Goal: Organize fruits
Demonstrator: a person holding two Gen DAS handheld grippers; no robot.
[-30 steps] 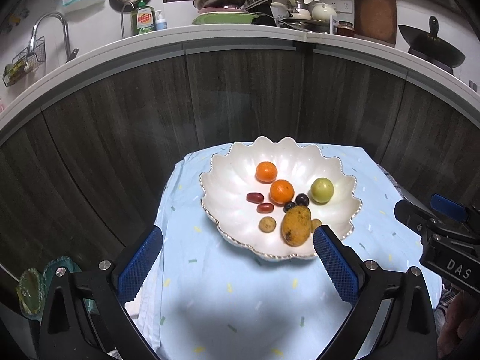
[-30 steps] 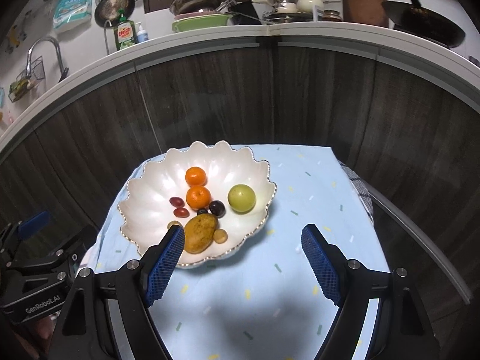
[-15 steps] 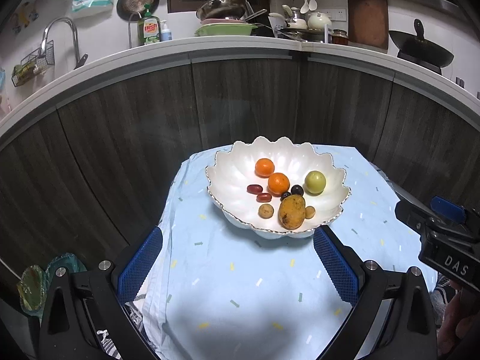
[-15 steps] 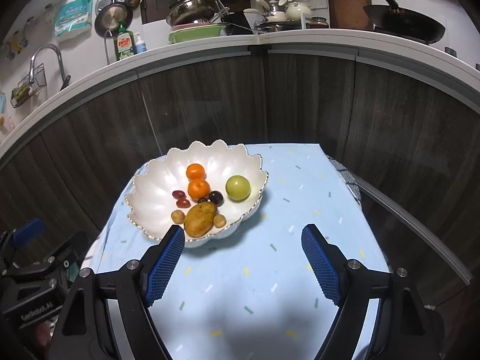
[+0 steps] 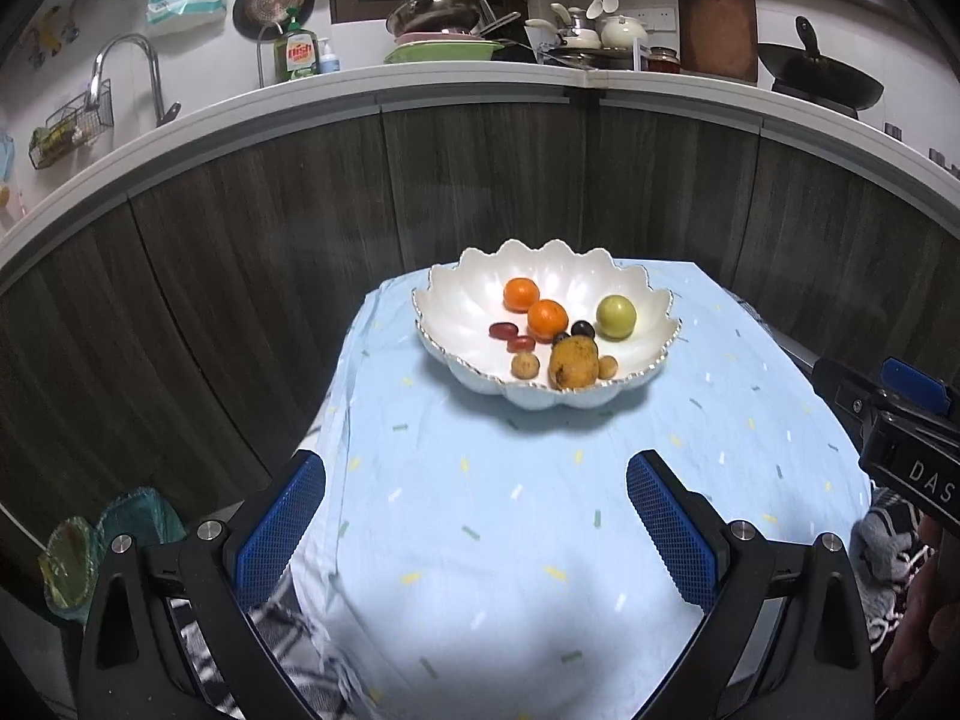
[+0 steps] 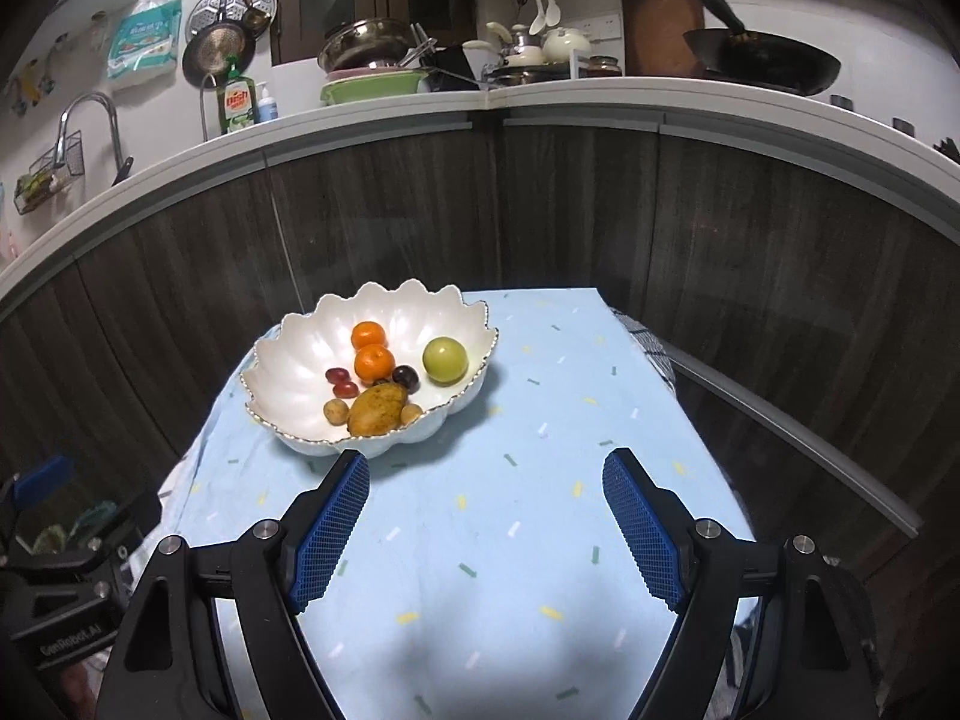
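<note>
Both claws hang released and empty over the blue cloth (image 5: 480,540). The scalloped white bowl (image 5: 456,312) holding the fruits (image 5: 575,365) sits well ahead of the left gripper (image 5: 477,531), and ahead-left of the right gripper (image 6: 486,531).

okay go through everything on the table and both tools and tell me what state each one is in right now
left tool: open, empty, above the cloth, short of the bowl.
right tool: open, empty, above the cloth.
scalloped white bowl: upright on the blue cloth, holding all the fruit.
two oranges: in the bowl, touching.
green fruit: in the bowl, right side, whole.
mango: lying at the near rim.
two red grapes: in the bowl, left of centre.
</note>
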